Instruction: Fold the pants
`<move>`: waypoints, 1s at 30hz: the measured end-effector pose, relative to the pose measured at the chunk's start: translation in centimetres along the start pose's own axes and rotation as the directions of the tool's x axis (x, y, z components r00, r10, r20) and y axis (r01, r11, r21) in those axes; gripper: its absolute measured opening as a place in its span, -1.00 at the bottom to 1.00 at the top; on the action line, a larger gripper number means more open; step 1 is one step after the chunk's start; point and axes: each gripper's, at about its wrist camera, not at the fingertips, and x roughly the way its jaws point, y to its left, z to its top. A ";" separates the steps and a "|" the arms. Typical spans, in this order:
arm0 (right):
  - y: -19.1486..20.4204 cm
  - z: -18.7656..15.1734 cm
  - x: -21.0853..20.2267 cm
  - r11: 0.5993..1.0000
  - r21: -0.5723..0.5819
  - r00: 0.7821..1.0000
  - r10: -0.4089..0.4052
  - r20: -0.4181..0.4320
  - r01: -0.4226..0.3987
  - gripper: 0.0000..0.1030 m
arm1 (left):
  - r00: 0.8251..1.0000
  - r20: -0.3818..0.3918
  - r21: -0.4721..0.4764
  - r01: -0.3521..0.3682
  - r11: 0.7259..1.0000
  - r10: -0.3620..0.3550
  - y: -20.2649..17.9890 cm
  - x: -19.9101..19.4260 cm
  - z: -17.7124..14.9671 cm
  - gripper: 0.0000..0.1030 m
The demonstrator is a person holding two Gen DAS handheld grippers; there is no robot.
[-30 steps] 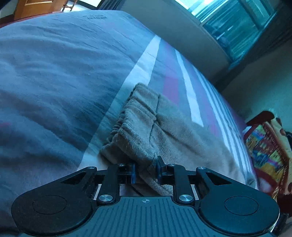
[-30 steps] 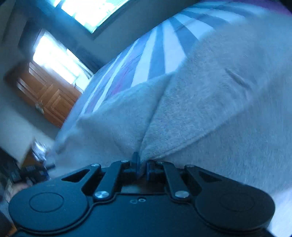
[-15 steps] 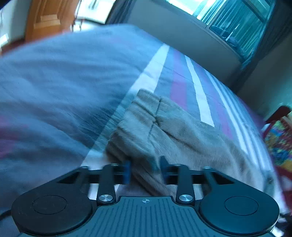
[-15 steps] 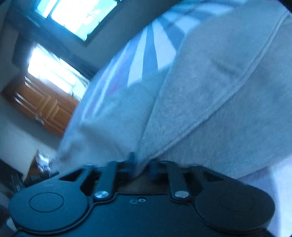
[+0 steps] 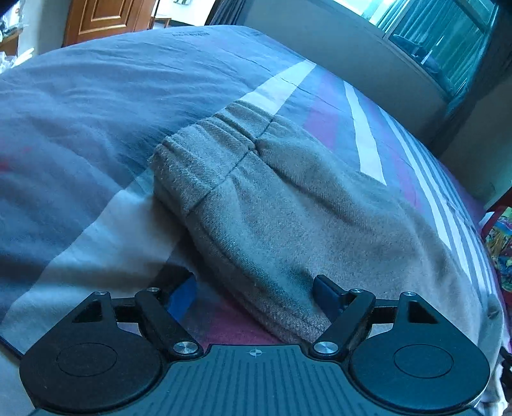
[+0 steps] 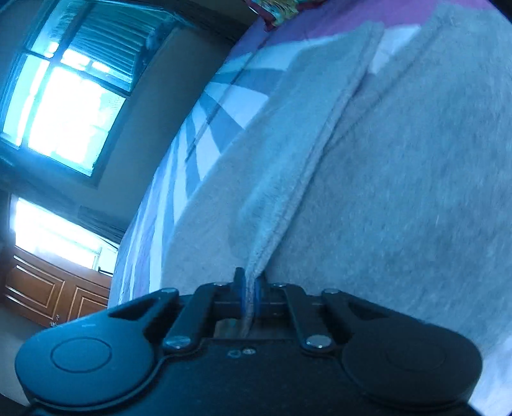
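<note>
- Left wrist view: the grey pants [image 5: 281,204] lie folded on a striped bedspread [image 5: 96,105], their gathered waistband [image 5: 204,144] at the far end, towards a wooden door [image 5: 105,16].
- The left gripper [image 5: 249,288] stands wide open; its jaws have just been opening. The near edge of the pants lies between the fingers, but neither pad presses on it: the left finger [image 5: 172,281] is over the bedspread, clear of the cloth, and the right finger [image 5: 326,288] is at the fabric's side.
- The near hem runs down behind the gripper body and is cut off there. At the right edge a colourful patterned thing [image 5: 502,246] is only partly in frame and hard to identify.
- Right wrist view: the picture is tilted and slightly blurred. The right gripper [image 6: 251,294] is clamped tight on a thin folded edge [image 6: 320,153] of the pants [image 6: 400,192], which rises from between its blue pads; its jaws have just been closing.
- Grey cloth fills most of this frame, so its full outline cannot be traced. Beyond it show the bedspread's stripes [image 6: 217,105], a bright window [image 6: 70,105] and wooden panelling [image 6: 48,294].
</note>
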 end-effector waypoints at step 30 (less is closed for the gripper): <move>-3.0 4.2 -14.6 0.960 -0.138 0.914 -0.182 0.363 0.245 -0.91 | 1.000 -0.018 0.016 0.017 1.000 -0.016 0.2 1.3 0.4 0.53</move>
